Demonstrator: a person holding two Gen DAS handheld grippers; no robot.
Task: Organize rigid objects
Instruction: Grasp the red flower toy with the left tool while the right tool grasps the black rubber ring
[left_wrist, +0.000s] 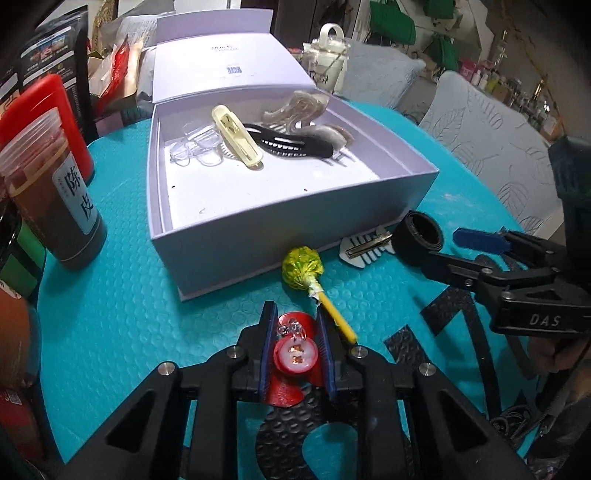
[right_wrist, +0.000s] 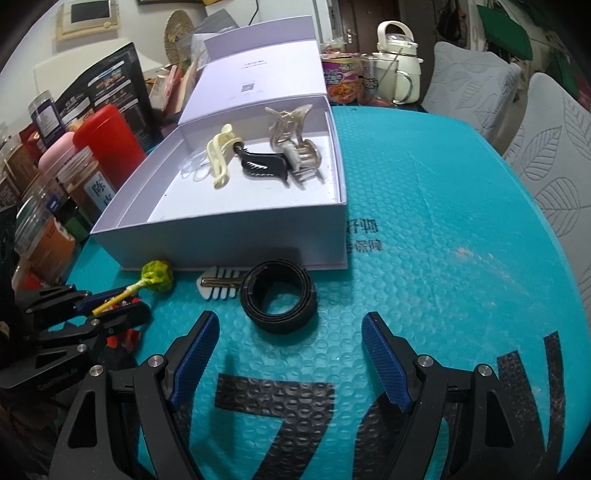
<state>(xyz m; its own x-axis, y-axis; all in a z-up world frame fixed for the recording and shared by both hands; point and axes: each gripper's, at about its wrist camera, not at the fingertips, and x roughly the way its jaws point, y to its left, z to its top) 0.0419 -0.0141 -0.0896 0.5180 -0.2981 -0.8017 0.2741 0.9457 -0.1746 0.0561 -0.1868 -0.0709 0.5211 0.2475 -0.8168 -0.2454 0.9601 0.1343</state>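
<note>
An open lavender box (left_wrist: 236, 236) (right_wrist: 229, 229) holds a cream clip (left_wrist: 238, 136), a black clip (left_wrist: 291, 142), a grey claw clip (left_wrist: 295, 107) and clear clips (left_wrist: 195, 147). My left gripper (left_wrist: 295, 332) is shut on a red round ornament (left_wrist: 295, 356) just above the teal mat, beside a green lollipop (left_wrist: 301, 267) (right_wrist: 157, 277). My right gripper (right_wrist: 290, 332) is open and empty, just short of a rolled black belt (right_wrist: 279, 295) (left_wrist: 417, 236). A white comb clip (right_wrist: 218, 284) (left_wrist: 364, 247) lies against the box's front wall.
Jars and a red canister (left_wrist: 40, 122) crowd the table's left edge. A noodle cup (right_wrist: 340, 77) and a white jug (right_wrist: 397, 62) stand behind the box. Grey chairs (right_wrist: 546, 155) are at the right. The teal bubble mat (right_wrist: 443, 221) covers the table.
</note>
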